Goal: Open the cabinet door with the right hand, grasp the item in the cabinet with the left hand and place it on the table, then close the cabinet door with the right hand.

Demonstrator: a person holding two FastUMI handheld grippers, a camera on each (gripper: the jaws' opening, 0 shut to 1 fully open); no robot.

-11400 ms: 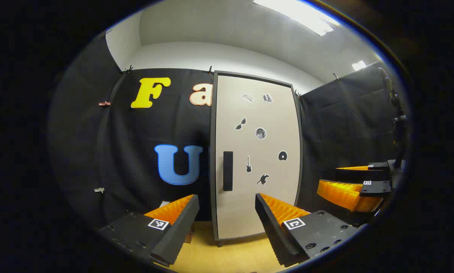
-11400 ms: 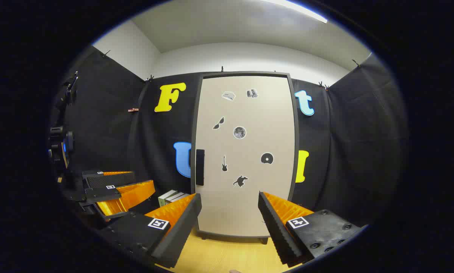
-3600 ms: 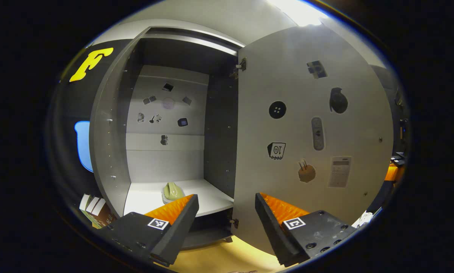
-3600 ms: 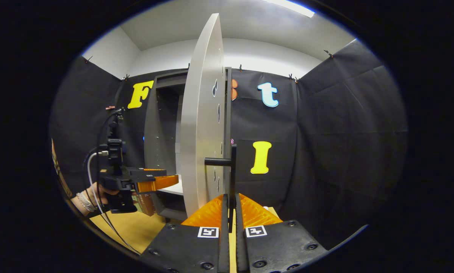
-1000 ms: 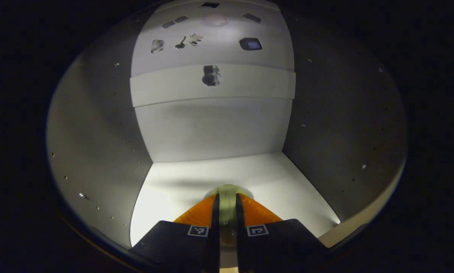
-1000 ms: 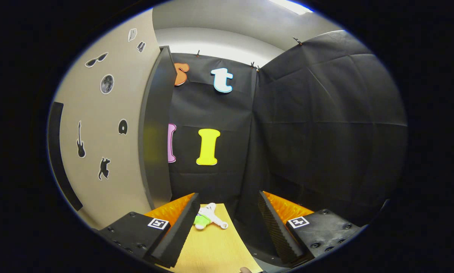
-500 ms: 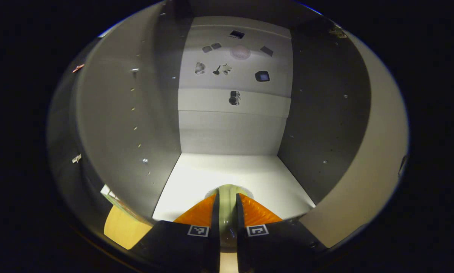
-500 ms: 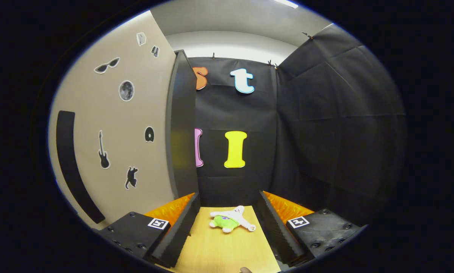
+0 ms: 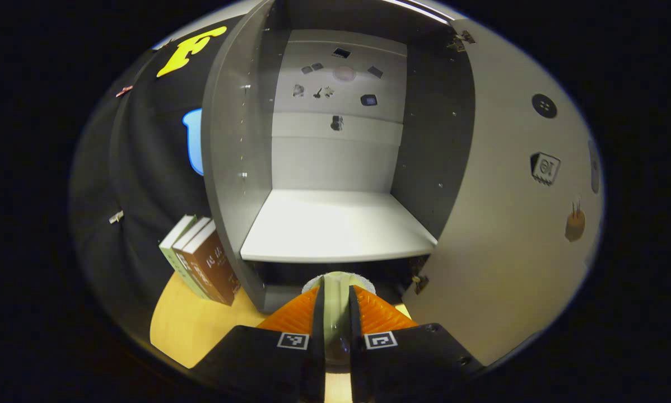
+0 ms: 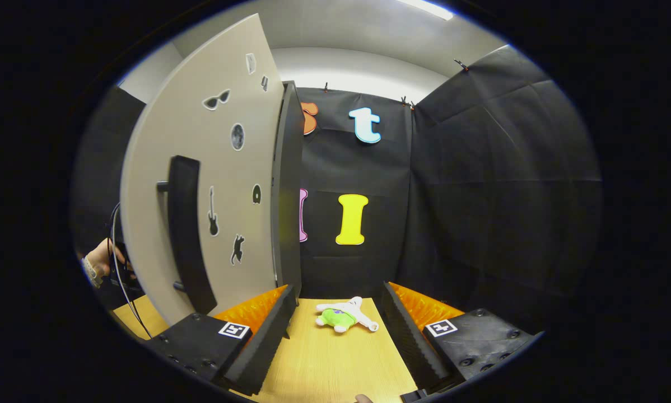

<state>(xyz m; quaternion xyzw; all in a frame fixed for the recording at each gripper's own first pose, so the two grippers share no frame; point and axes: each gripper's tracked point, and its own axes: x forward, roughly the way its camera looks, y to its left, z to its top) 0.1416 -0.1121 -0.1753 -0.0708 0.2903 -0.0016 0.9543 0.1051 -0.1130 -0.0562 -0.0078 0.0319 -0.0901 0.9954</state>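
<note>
In the left gripper view, the left gripper (image 9: 335,313) is seen at the bottom middle, pinching a pale green item (image 9: 336,296) between both fingers. The item is held in front of the cabinet (image 9: 240,168), below its white shelf (image 9: 335,226). The cabinet door (image 9: 515,224) is swung open at the right, with small stickers on it. Books (image 9: 201,260) are stood at the lower left on the table (image 9: 184,330); the writing on them is too small to read.

In the right gripper view, the right gripper (image 10: 335,330) is spread wide with nothing held. A small green and white toy (image 10: 344,316) is laid on the table between its fingers. The door handle (image 10: 187,235) is seen at the left, and a hand (image 10: 103,260) at the far left.
</note>
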